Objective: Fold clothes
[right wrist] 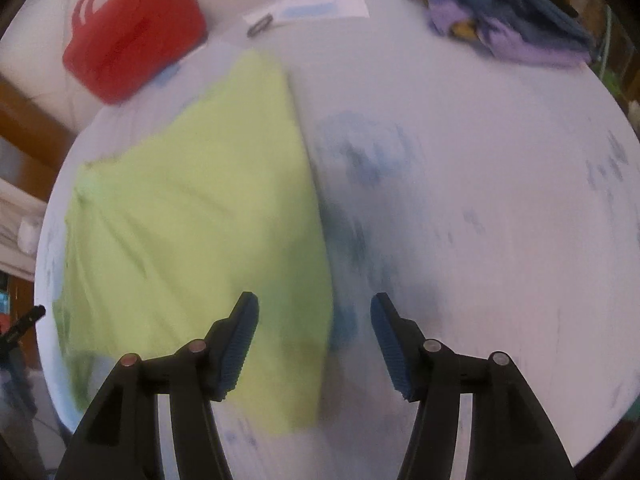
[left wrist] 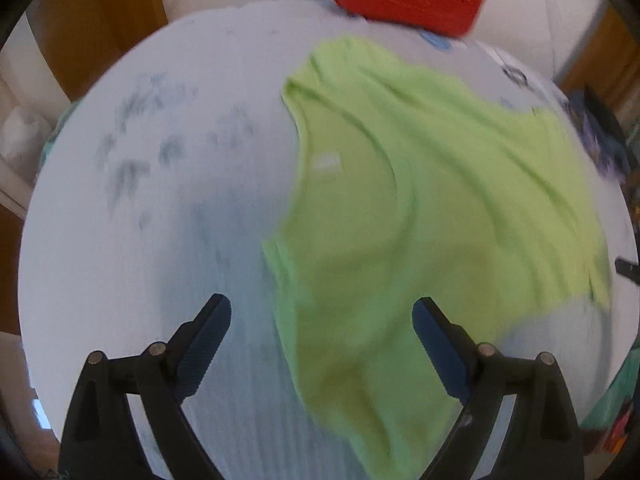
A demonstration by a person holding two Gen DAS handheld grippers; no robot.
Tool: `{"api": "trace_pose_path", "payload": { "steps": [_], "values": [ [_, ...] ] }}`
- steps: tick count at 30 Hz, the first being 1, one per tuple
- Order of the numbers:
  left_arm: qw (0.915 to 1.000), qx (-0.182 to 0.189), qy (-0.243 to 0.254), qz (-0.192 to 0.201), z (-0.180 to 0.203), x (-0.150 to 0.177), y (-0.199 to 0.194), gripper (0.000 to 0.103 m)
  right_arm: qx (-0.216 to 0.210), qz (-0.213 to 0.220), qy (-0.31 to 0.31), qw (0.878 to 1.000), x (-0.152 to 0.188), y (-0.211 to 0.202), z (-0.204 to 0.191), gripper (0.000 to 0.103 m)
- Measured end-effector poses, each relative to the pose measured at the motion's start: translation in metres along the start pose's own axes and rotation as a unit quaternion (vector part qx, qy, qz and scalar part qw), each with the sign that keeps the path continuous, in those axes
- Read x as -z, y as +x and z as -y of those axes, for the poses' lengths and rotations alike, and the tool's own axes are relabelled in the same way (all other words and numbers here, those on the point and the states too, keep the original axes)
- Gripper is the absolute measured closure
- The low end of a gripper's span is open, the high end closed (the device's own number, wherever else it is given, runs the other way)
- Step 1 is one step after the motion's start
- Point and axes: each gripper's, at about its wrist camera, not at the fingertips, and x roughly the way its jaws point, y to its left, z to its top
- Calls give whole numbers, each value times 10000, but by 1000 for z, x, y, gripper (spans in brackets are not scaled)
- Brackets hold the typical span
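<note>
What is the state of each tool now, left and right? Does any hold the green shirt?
Left tool: open, holds nothing; green shirt lies below.
Right tool: open, holds nothing.

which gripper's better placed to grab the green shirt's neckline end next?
Left, probably. The left gripper is open over the green shirt, with the collar and label just ahead of it. The right gripper is open at the straight edge, no collar in its view.

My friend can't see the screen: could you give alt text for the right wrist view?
A lime-green shirt lies spread on a round white table, under the open, empty right gripper. A red bag, papers and a pile of purple and blue clothes sit along the far edge.
</note>
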Motion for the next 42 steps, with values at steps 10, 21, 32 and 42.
{"api": "trace_pose_path", "payload": {
  "steps": [10, 21, 32, 42],
  "values": [
    [9995, 182, -210, -176, 12, 59, -1, 10, -175, -75, -449, 9988, 59, -2, -7, 45],
    [9985, -336, -87, -428, 45, 63, 7, 61, 245, 222, -1224, 9919, 60, 14, -43, 96],
    [9938, 570, -223, 932, 30, 9, -117, 93, -723, 1455, -741, 9839, -25, -121, -42, 98],
    [9958, 537, 475, -577, 41, 54, -65, 91, -126, -637, -524, 9965, 13, -70, -5, 85]
  ]
}}
